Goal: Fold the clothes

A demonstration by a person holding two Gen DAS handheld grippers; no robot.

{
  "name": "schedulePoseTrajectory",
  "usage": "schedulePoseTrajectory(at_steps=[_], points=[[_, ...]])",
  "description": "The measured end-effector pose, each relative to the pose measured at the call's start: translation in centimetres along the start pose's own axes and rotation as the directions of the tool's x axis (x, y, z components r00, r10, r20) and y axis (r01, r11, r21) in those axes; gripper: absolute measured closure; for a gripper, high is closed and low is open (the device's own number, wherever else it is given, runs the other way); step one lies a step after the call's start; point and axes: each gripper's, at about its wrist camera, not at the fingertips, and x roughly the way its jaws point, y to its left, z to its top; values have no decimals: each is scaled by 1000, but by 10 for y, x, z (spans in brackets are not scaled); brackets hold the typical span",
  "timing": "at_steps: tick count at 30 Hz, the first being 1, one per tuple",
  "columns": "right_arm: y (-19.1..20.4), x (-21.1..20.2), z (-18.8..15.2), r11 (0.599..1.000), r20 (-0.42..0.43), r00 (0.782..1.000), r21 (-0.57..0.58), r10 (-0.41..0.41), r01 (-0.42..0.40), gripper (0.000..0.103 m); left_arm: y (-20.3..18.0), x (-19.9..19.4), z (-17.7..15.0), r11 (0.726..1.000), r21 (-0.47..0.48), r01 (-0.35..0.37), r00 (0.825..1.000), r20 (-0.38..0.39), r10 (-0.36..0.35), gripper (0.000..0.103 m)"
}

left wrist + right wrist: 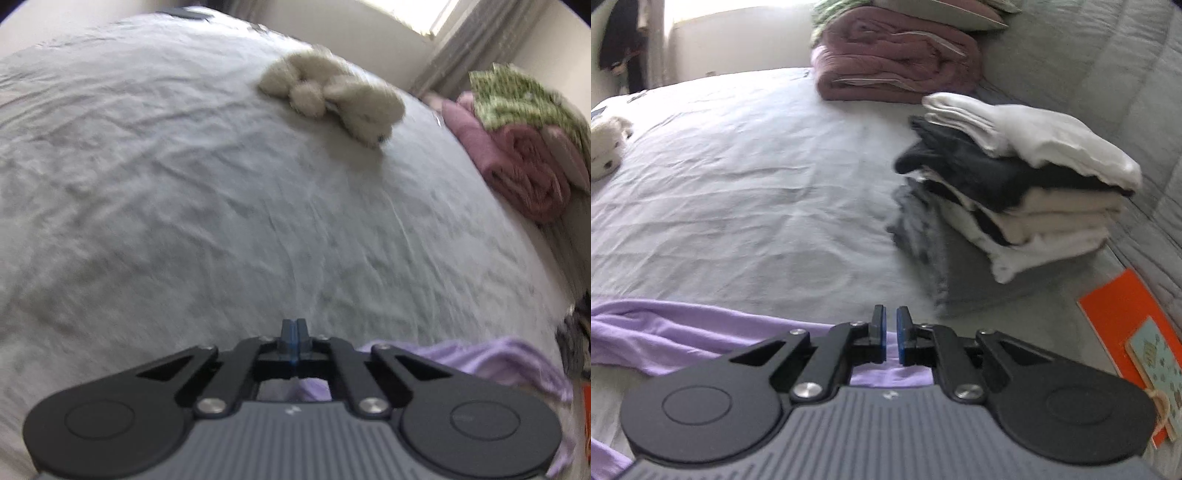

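- Left gripper (296,326): jaws pressed together, nothing visibly between them.
- Right gripper (891,319): jaws slightly apart, gripping nothing.
- Lilac garment (665,330) lies crumpled on the bed sheet (757,184), left of the folded stack (1015,177).

— What is the bed (738,192) covered with?
— A wrinkled pale sheet (166,203) is spread over it.
— What is laid on it?
— A plush toy (332,92), a rolled pink blanket (897,66), a stack of folded clothes (1015,184), a lilac garment (665,332) and an orange card (1115,317) are seen there.
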Motion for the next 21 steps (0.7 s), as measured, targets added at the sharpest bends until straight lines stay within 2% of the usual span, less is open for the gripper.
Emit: schedulePoseTrajectory(at_steps=[2,4,5,6,8,13,14,15,17,18,21], points=[[9,1,0,1000,0,1000,-22,20,-20,93,4,-3,4,1000,-13,23,1000,2,-23,103],[16,1,1,998,-1,999,-37,53,-53,92,6,2,4,998,-17,53,997,-59,-54,99],[20,1,2,997,-3,997,-43,71,-71,92,8,5,3,998,-34,54,995,-88,-57,87],[23,1,2,996,-3,997,-45,78,-78,92,10,7,2,997,-52,55,991,-117,-61,62],[28,0,3,995,-5,996,-53,83,-84,92,11,7,1,997,-58,53,989,-135,-61,43],[38,0,3,992,-7,995,-70,103,-103,92,6,4,-3,997,-22,73,986,-147,-76,44],[39,-1,3,992,-6,994,-71,106,-106,92,3,6,-6,998,-3,70,986,-153,-69,50],[40,0,3,991,-5,994,-72,108,-108,92,-2,9,-10,998,22,61,985,-160,-57,73],[43,0,3,991,-6,994,-75,111,-111,92,-10,8,-13,997,71,33,991,-134,-23,81],[44,0,3,991,-7,994,-76,112,-112,92,-14,6,-14,995,94,16,994,-112,-5,88],[45,-1,3,991,0,994,-84,107,-106,91,-11,-15,-3,996,82,-18,999,37,15,95]])
